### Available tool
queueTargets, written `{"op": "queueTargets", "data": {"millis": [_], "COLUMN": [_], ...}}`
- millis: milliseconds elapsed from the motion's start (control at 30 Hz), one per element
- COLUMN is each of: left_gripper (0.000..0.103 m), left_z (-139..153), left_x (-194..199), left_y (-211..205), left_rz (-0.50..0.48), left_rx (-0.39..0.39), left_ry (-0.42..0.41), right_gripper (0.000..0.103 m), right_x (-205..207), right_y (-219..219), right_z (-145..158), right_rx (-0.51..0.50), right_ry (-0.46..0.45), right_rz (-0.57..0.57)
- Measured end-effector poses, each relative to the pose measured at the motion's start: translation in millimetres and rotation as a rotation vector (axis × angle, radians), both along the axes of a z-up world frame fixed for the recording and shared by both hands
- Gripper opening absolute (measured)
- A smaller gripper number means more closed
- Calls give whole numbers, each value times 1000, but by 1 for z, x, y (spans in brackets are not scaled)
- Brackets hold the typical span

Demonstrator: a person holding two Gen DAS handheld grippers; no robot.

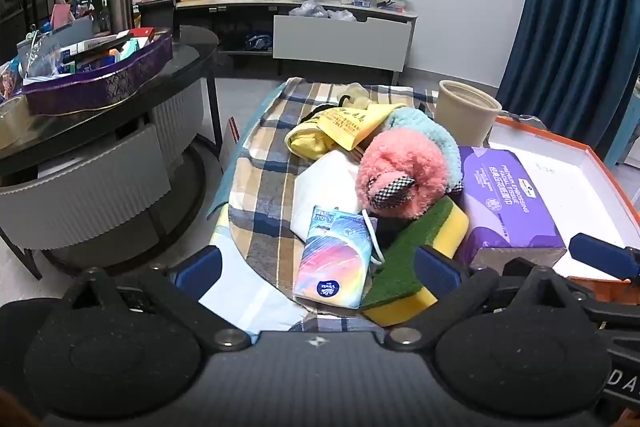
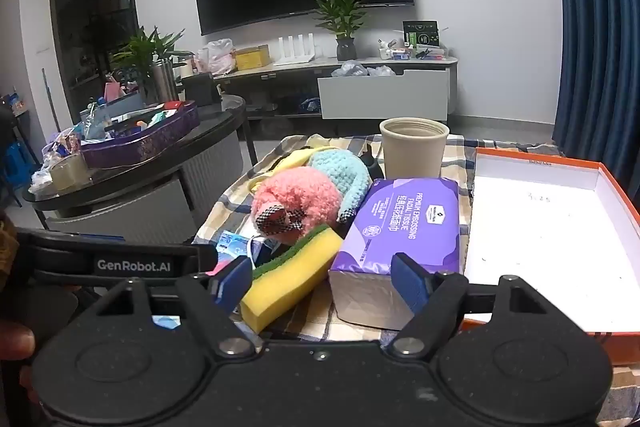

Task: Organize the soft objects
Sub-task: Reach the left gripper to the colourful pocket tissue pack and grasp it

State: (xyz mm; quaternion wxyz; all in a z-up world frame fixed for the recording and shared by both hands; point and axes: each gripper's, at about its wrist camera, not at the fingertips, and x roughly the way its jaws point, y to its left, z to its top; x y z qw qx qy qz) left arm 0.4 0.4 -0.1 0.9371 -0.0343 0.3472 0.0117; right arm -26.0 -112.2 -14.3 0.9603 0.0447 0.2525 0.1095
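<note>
Right now both tongs gape wide and hold nothing: the left gripper hangs over a rainbow-printed pocket tissue pack, the right gripper over a yellow sponge with a green scouring face and a purple plastic-wrapped facial tissue brick. Behind them, a fluffy pink plush slipper lies against a pale blue one on the plaid cloth. Just right sits an orange-walled, white-floored shallow cardboard box.

Purple plastic-wrapped tissue pack, frame centre: "PREMIUM EMBOSSING FACIAL TISSUE". Black gripper bar, lower left: "GenRobot.AI". Rainbow pocket-tissue packet, lower centre: "Vinda".
</note>
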Motion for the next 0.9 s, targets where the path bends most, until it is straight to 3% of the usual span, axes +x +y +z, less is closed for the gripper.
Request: {"op": "queueTargets", "data": {"millis": [133,167,267,900], "left_gripper": [103,103,103,103], "left_z": [1,0,-6,-30], "left_x": [5,-1,4,21], "left_y": [-1,-2,3,17], "left_rz": [16,8,7,15], "left_rx": [15,23,3,-10], "left_ry": [24,-3,38,86], "right_gripper": [90,90,90,90], "right_x": [-1,-1,-2,10], "right_y": [-1,0,2,16], "right_z": [0,-1,-2,-18], "right_rx": [11,14,15,45], "right_ry": [6,12,26,100], "right_rz": [-9,-10,-10,-14]}}
